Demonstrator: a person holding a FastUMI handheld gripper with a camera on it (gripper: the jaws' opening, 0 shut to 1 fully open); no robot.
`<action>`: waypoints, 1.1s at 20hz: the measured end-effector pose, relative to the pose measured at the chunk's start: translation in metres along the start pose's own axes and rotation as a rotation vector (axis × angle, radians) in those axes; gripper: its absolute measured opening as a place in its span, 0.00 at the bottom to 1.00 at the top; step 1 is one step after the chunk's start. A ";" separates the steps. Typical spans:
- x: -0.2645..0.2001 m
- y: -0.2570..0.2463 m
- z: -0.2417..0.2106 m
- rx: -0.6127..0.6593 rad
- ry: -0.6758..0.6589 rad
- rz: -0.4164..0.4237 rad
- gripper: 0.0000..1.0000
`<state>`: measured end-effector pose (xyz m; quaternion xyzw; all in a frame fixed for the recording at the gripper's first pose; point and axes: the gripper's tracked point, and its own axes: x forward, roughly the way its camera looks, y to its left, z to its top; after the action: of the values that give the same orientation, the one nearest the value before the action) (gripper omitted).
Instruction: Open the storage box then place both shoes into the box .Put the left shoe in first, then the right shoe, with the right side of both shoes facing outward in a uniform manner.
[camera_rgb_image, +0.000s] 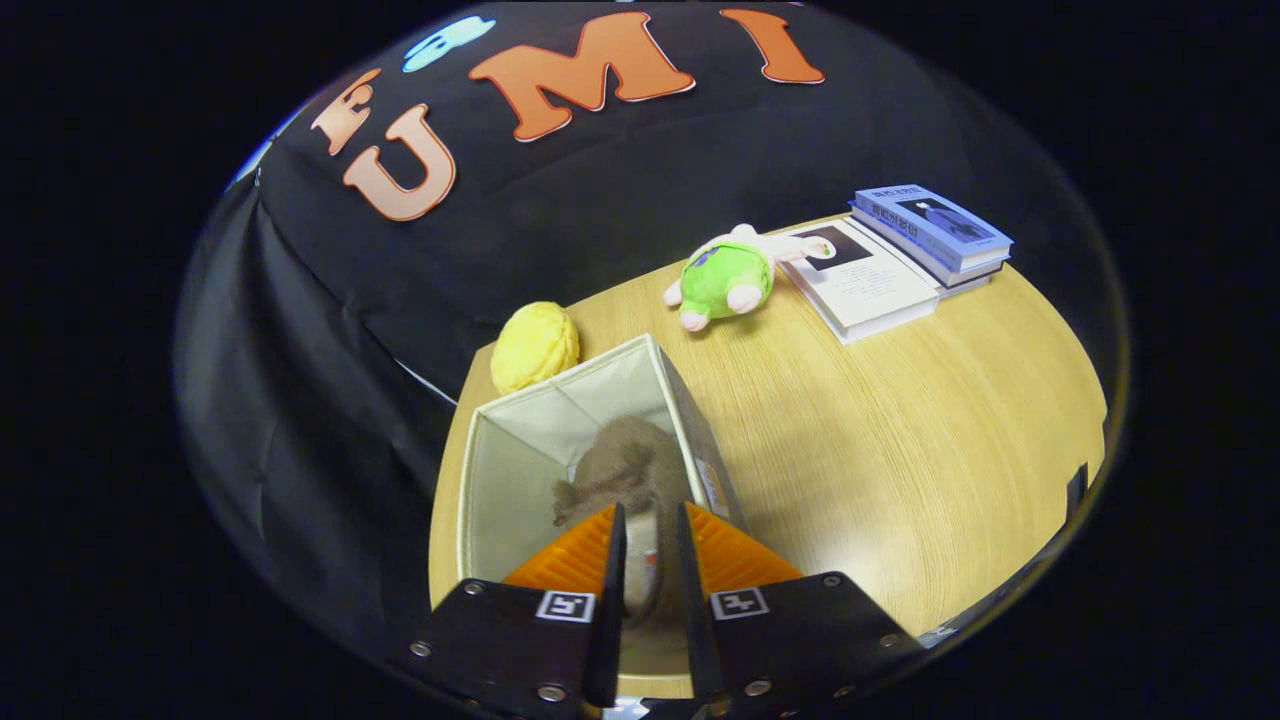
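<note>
Holding my gripper (650, 545) above the open storage box (520, 440), I look down along its two fingers into the box. The fingers stand close together with a narrow gap, and a brown shoe (625, 475) sits between and just beyond them, down inside the box. The shoe fills the gap between my fingers, so they seem clenched on it, though the contact itself is hidden.

The box is a pale fabric one with its top open, standing on a light wooden table (900, 440) near the table's edge. From the box, a yellow ball-like toy (535, 347) lies at about eleven o'clock, just beside the box's far corner. A plush toy (725, 278) (green body, pink feet) lies at about one o'clock, well apart from the box. Farther out, at about two o'clock, a white book (865, 285) lies flat just beside the plush toy, and a short stack of blue books (935, 235) rests touching its far side. Black cloth hangs behind the table.
</note>
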<state>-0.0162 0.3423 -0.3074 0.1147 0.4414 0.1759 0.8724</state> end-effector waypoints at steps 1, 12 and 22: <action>-0.005 0.002 0.007 -0.008 -0.019 0.006 0.37; -0.052 -0.025 0.095 -0.114 -0.188 -0.052 0.98; -0.174 -0.067 0.219 -0.226 -0.517 -0.158 0.98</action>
<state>0.0792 0.2008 -0.0764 0.0232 0.1896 0.1204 0.9742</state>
